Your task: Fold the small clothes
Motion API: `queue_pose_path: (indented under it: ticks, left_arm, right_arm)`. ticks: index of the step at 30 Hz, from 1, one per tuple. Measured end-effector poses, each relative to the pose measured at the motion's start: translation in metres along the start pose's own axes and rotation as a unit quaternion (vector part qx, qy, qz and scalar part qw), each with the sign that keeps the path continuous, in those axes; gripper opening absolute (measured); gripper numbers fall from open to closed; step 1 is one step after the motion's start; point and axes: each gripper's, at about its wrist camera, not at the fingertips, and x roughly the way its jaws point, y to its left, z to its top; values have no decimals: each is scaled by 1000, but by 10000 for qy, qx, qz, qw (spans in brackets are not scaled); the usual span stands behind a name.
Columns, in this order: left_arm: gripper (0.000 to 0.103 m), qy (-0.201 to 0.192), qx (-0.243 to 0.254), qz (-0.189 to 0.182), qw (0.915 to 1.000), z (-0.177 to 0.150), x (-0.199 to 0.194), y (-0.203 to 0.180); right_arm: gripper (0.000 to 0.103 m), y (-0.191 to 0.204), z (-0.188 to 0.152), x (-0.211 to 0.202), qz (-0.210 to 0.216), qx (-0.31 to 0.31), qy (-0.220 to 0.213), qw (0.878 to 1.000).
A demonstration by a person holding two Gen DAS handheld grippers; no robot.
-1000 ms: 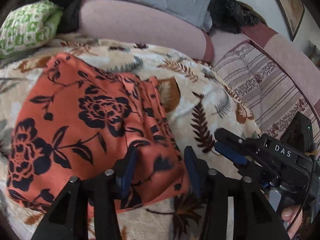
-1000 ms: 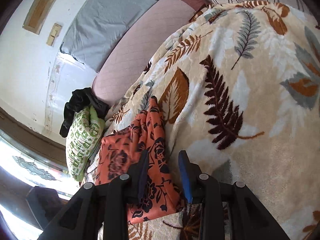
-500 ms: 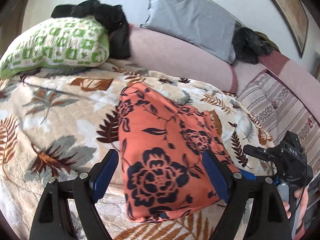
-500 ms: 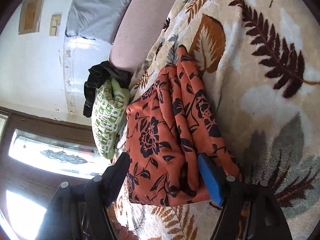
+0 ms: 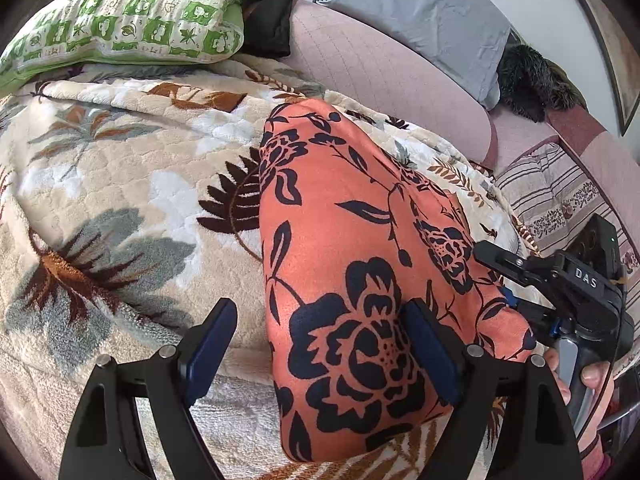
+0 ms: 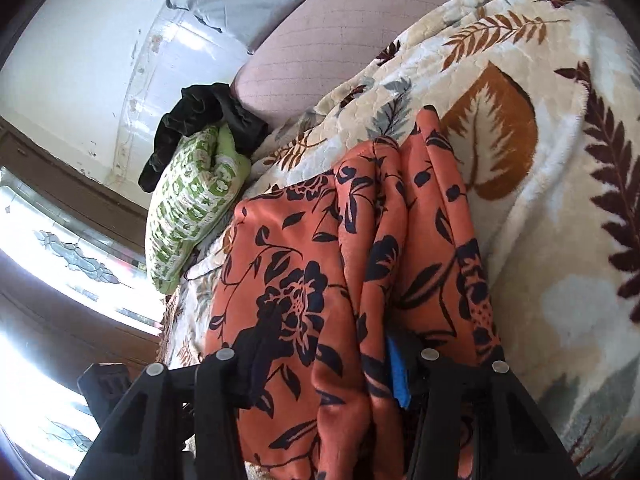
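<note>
Orange fabric printed with black flowers, the folded garment (image 5: 360,280), lies on the leaf-patterned blanket (image 5: 120,200) and runs from the centre of the left wrist view down to its lower edge. The left tongs (image 5: 320,356) are spread wide and released: one blue-padded finger stands over bare blanket at lower left, the other rests against the garment's near right part, and nothing is pinched between them. At the right edge of that view the right tongs (image 5: 516,284) reach in against the cloth's right side, with a hand (image 5: 576,380) on the handle below.

In the right wrist view the garment (image 6: 320,280) fills the lower centre, its pleated folds bunched between the two fingers of the right tongs (image 6: 324,364). Cloth drapes over the blue pad at lower centre, and I cannot tell whether those tongs are clenched on it or merely straddling it.

A green-and-white pillow (image 5: 128,20) sits at upper left with a black garment (image 5: 264,8) beside it. A grey pillow (image 5: 420,12) leans on the pink sofa back (image 5: 380,76) at upper right.
</note>
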Motion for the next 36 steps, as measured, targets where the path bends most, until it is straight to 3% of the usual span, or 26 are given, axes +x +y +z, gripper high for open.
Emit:
queue_pose_path:
  ticks: [3, 4, 6, 9, 15, 17, 22, 26, 29, 33, 36]
  left_arm:
    - [86, 11, 73, 20, 10000, 1, 3, -4]
    - [86, -8, 118, 33, 9999, 2, 3, -6]
    - [86, -70, 261, 96, 9996, 6, 4, -10]
    - [86, -172, 432, 172, 9988, 13, 6, -17]
    - [86, -227, 407, -50, 9989, 18, 6, -21]
    - [86, -198, 474, -91, 9986, 17, 7, -25]
    - [86, 44, 834, 86, 9965, 6, 21, -39]
    - [87, 210, 869, 194, 9958, 0, 29, -35]
    - [89, 263, 793, 203, 9963, 1, 29, -32]
    - [89, 141, 1095, 405, 9931, -2, 27, -41]
    - [89, 109, 1128, 464, 9925, -3, 25, -42]
  right_arm:
    - [47, -6, 13, 21, -8, 10, 66, 10000]
    - [43, -6, 17, 24, -30, 21, 50, 10000]
    - [22, -5, 26, 28, -71, 79, 86, 9999]
    - [17, 9, 32, 24, -260, -176, -22, 9995]
    - [15, 43, 36, -25, -445, -716, -794, 9933]
    - [15, 42, 36, -35, -698, -806, -975, 9895]
    - [14, -1, 43, -26, -1216, -363, -858, 9882]
    - [14, -31, 41, -7, -1218, 81, -549, 9910]
    - [15, -32, 43, -8, -1161, 182, -473, 9919]
    - [18, -32, 48, -15, -986, 443, -366, 9935]
    - [19, -18, 54, -34, -1090, 338, -645, 9914]
